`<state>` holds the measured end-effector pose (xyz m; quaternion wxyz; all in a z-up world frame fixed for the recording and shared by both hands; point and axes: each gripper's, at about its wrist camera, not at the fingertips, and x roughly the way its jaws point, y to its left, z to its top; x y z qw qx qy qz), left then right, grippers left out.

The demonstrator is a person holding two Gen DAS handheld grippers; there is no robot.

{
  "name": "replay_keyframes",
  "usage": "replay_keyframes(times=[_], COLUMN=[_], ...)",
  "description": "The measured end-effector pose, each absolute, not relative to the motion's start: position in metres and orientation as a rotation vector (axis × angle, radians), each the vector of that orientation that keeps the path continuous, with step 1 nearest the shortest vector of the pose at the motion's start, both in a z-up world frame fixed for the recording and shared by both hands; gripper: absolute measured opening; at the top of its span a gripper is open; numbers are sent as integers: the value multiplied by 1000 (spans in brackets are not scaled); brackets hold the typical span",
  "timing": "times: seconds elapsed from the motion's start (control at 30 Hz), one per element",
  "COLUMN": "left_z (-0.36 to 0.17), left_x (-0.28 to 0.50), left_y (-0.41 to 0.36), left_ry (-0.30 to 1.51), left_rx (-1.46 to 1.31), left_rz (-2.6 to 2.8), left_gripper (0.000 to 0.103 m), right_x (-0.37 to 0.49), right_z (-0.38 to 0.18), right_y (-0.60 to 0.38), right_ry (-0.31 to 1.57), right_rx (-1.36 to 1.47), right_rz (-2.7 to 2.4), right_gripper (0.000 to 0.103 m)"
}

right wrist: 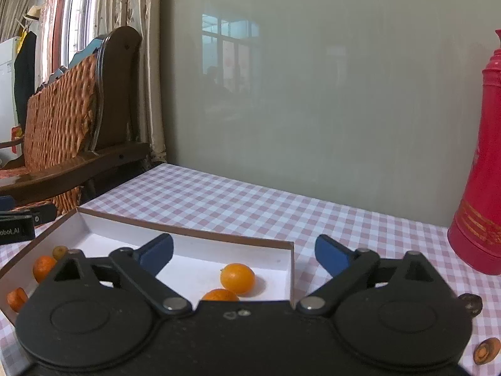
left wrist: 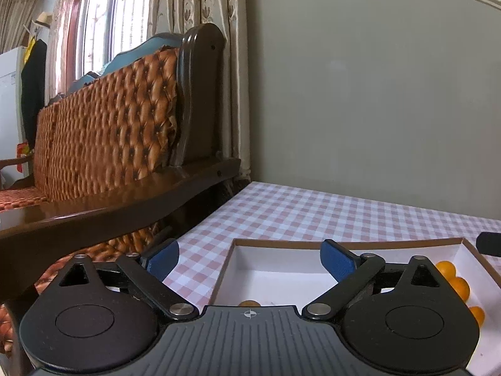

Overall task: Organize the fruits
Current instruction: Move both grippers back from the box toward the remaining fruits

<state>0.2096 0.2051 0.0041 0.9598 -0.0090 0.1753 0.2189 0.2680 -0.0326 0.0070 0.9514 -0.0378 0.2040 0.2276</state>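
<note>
Both handheld grippers hang empty over a white cardboard tray (right wrist: pixel 291 260) on the checked tablecloth (right wrist: pixel 238 206), the left gripper (left wrist: pixel 249 258) and right gripper (right wrist: pixel 243 252) each with blue fingers spread wide. Small oranges (right wrist: pixel 237 279) lie inside the tray; a dark fruit (right wrist: pixel 469 303) and an orange piece (right wrist: pixel 486 350) remain outside at right. Reaching for those, the right gripper could knock the red thermos flask (right wrist: pixel 479 169) nearby.

Only one piece of lettering can be read: mirrored white letters, roughly "obot.AI", on a black device (right wrist: pixel 15 230) at the left edge of the right wrist view, just left of the cardboard box (right wrist: pixel 188 235). The gold pattern on the red thermos (right wrist: pixel 479 169) is illegible.
</note>
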Motion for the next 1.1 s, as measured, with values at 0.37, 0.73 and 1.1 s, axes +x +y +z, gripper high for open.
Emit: replay_keyframes(times=[0.37,0.73,1.1], left_z=[5,4,5], left_x=[211,208,167], left_y=[202,197,184], left_ry=[358,366,368], left_rx=[-17,10,-7], left_rz=[447,444,390], left_gripper=[103,103,103], right_x=[271,269,240], right_z=[6,4,9], right_y=[-34,-31,-37], right_ry=[423,449,431], right_rx=[-64,-65,-88], right_rz=[459,477,488], right_gripper=[97,97,97])
